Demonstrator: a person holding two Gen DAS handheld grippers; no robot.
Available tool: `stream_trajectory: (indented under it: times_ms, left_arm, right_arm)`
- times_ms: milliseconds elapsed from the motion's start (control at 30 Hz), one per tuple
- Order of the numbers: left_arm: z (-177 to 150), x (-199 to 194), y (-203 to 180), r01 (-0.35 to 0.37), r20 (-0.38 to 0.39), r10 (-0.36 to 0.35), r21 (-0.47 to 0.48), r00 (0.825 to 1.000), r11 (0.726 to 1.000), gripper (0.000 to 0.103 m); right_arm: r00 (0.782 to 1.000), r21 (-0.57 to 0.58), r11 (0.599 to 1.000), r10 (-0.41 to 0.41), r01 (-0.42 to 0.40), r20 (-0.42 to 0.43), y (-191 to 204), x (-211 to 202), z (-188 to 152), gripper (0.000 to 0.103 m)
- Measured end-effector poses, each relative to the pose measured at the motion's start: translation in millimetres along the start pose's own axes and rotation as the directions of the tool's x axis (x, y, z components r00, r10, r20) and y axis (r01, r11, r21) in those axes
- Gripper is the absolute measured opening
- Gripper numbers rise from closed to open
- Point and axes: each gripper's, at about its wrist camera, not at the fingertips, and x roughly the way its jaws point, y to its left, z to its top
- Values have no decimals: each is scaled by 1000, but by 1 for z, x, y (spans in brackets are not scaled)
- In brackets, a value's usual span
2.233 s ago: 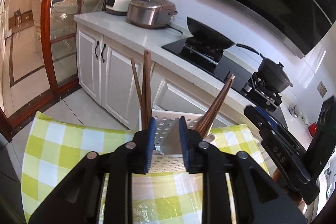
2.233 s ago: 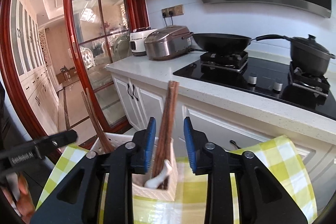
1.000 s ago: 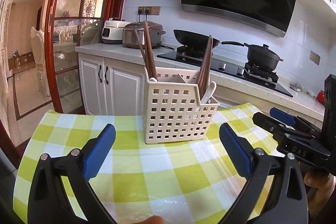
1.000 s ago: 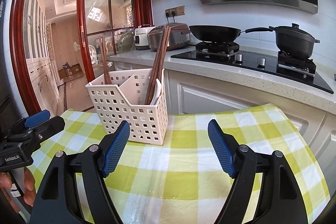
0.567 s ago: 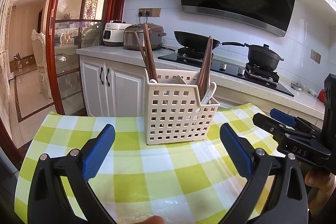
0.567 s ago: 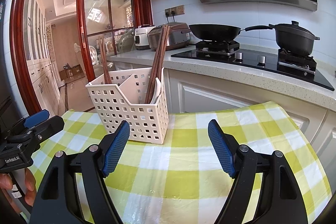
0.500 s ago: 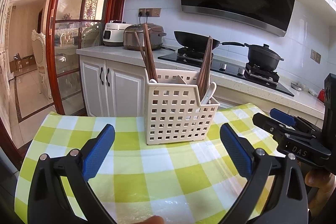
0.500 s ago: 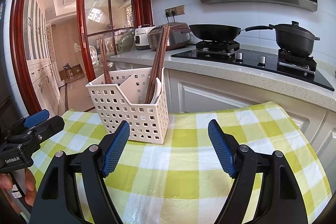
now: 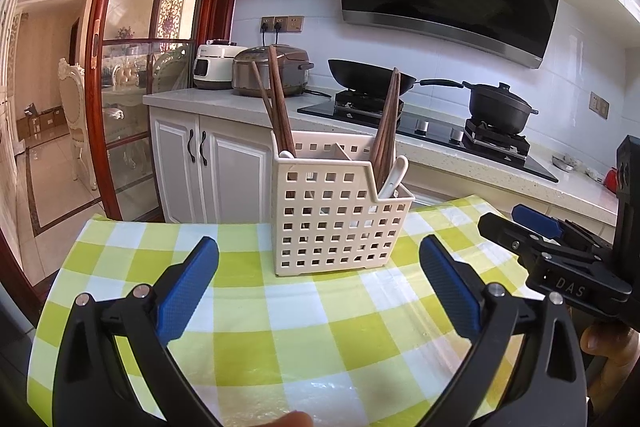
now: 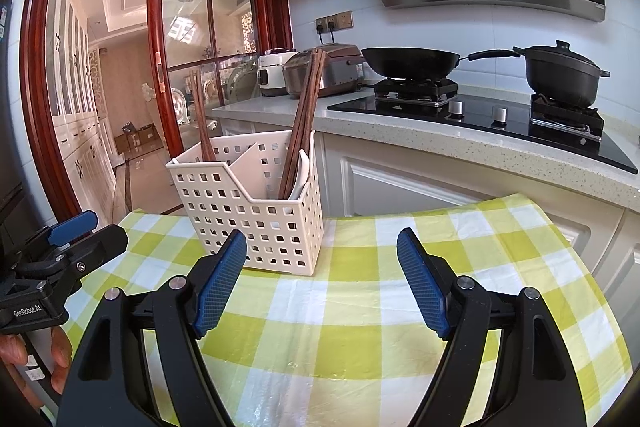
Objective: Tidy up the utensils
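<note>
Kitchen; checked-cloth bench [image 9: 280,315]. White caddy [image 9: 332,219] upright mid-bench, chopsticks [image 9: 280,107] and a spoon [image 9: 394,177] inside. Left claw [image 9: 318,289] and right claw [image 10: 318,285] spread wide, empty, short of it. Sorting seemingly finished; next, probably just retreat.

White letters "DAS" stand on the black body of the right gripper [image 9: 536,231], seen from the left wrist camera. From the right wrist camera, the black body of the left gripper [image 10: 76,239] bears the white word "GenRobot.AI". Nothing else can be read; any marks on the cookers on the counter are too small to make out.
</note>
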Motion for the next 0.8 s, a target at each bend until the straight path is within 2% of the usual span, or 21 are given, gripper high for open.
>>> stream_trajectory:
  times_ms: [800]
  left_arm:
    - [0, 0, 0, 3, 2, -3, 3, 1000, 1000, 98]
  right_arm:
    - [1000, 0, 1000, 1, -1, -1, 0, -1, 1, 74]
